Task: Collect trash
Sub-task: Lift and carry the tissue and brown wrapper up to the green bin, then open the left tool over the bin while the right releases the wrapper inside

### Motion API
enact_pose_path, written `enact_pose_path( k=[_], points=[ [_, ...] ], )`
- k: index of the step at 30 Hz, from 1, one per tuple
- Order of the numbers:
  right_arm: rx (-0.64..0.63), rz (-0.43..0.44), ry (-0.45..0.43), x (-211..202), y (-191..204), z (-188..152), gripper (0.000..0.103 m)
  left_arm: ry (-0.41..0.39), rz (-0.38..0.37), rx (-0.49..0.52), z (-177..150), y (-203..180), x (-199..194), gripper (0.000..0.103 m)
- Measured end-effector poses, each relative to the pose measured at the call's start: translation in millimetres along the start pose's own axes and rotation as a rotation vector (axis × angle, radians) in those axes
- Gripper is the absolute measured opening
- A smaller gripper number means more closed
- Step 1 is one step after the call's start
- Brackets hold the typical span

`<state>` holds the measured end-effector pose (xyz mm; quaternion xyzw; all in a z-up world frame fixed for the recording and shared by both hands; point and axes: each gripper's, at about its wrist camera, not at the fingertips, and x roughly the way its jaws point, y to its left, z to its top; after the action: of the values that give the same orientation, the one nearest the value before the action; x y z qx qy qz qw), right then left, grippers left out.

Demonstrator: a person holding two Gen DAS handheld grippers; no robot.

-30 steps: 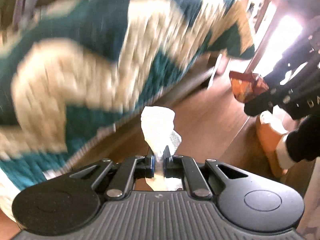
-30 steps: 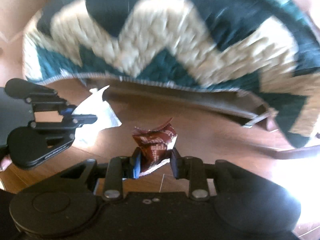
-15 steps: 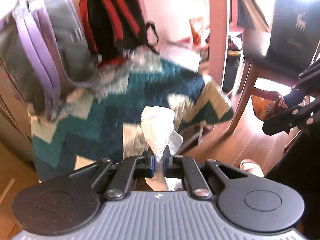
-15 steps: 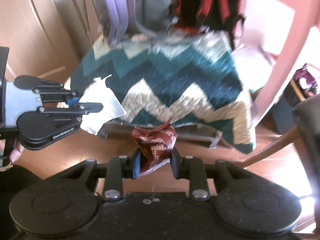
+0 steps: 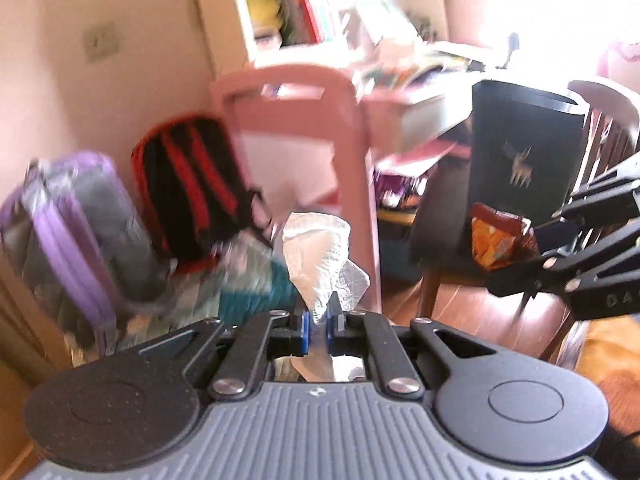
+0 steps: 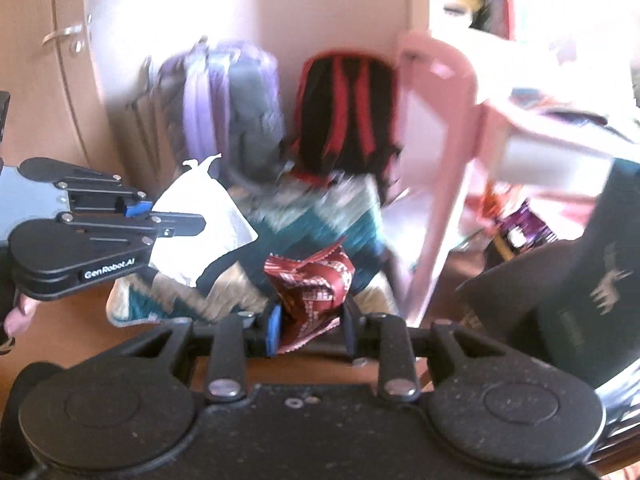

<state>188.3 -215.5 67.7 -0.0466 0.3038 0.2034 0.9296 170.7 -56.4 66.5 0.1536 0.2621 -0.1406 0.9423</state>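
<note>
Left tool (image 5: 316,322) clamps a crumpled white tissue (image 5: 320,256); right tool (image 6: 310,326) clamps a red snack wrapper (image 6: 314,280). Keep both grips firm and carry them over the dark bin (image 5: 524,152) before letting go

Pink desk (image 5: 352,128), backpacks (image 5: 188,184), wooden floor (image 5: 460,304)

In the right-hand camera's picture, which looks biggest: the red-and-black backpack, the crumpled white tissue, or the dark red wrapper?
1. Red-and-black backpack.
2. Crumpled white tissue, in the left gripper.
3. Dark red crumpled wrapper, in the right gripper.

Tissue and wrapper look close in size; nearness exaggerates both.
</note>
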Motion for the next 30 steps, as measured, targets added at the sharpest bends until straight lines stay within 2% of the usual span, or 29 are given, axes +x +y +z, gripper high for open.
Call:
enact_pose_path(
  k=[4,9,15,18,22,25,30],
  points=[
    [0.000,-0.060,-0.082,-37.0,-32.1,13.6,0.028,-0.073,-0.014,0.049,54.1,-35.8,-5.9,0.007],
    [0.052,-0.176,-0.152,-74.4,-93.0,29.0,0.028,-0.158,-0.088,0.083,129.1,-86.3,1.1,0.007],
    [0.114,-0.344,-0.178,-97.5,-173.3,43.9,0.029,-0.169,-0.221,0.070,209.9,-151.5,40.5,0.007],
    [0.148,-0.398,-0.151,-96.1,-214.4,48.8,0.029,-0.154,-0.283,0.055,237.5,-185.3,71.3,0.007],
    [0.230,-0.409,-0.058,-78.6,-270.3,50.6,0.029,-0.156,-0.322,0.043,265.5,-224.9,107.0,0.007],
    [0.287,-0.412,-0.014,-65.5,-304.4,47.0,0.029,-0.130,-0.329,0.030,280.8,-245.7,138.9,0.007],
    [0.315,-0.387,0.061,-46.6,-336.0,40.1,0.031,-0.049,-0.315,0.040,289.6,-268.3,191.8,0.007]
  ],
)
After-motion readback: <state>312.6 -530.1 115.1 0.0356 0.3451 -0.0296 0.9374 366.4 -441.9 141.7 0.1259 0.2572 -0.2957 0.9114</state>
